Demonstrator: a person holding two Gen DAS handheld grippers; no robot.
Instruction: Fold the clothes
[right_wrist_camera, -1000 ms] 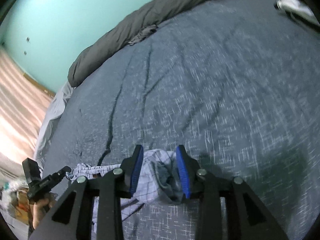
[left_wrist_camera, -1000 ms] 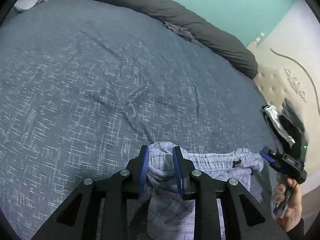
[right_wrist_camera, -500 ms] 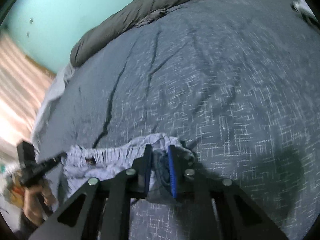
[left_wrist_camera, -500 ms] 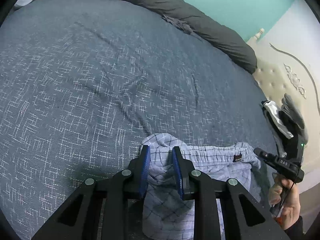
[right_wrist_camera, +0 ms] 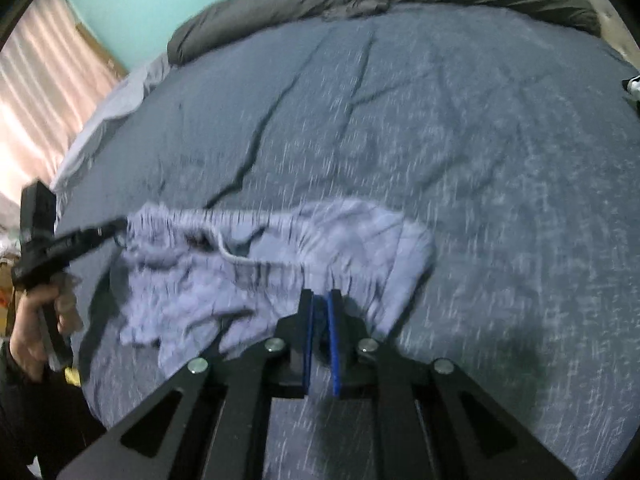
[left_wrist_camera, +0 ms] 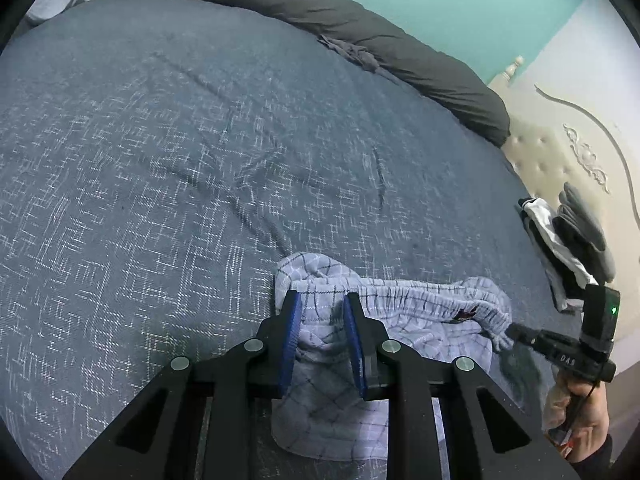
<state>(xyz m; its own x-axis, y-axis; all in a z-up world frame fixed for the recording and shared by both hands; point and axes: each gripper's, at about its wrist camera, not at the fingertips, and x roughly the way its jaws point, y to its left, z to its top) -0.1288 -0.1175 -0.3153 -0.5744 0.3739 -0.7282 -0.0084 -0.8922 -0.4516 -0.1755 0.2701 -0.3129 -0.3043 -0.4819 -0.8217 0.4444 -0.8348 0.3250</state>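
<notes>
Your left gripper (left_wrist_camera: 320, 334) sits at the 6 o'clock edge of its own view with its blue pads set apart, a bunched ridge of the plaid shorts (left_wrist_camera: 384, 320) standing between them; whether the pads actually press that cloth or merely straddle it you cannot tell from here. Your right gripper (right_wrist_camera: 320, 320), also at 6 o'clock in its view, has its pads drawn almost together on a dark fold at the garment's near edge, so judge it clenched on the shorts. The garment lies crumpled on the blue-grey bedspread (left_wrist_camera: 160, 184), elastic waistband stretched across between your two tools, a white drawstring (right_wrist_camera: 236, 254) looping loose just below it, a small dark label near the right-hand end. Nothing is folded yet: the fabric is rumpled, legs are heaped near you, and no clean crease shows. Spreading it flat appears to be the step in hand, with every fold remaining. Farther off, at 3 o'clock in the left view, other clothes (left_wrist_camera: 568, 236) wait by the headboard, and a dark duvet roll (left_wrist_camera: 360, 36) lines the far side at 12 o'clock.
</notes>
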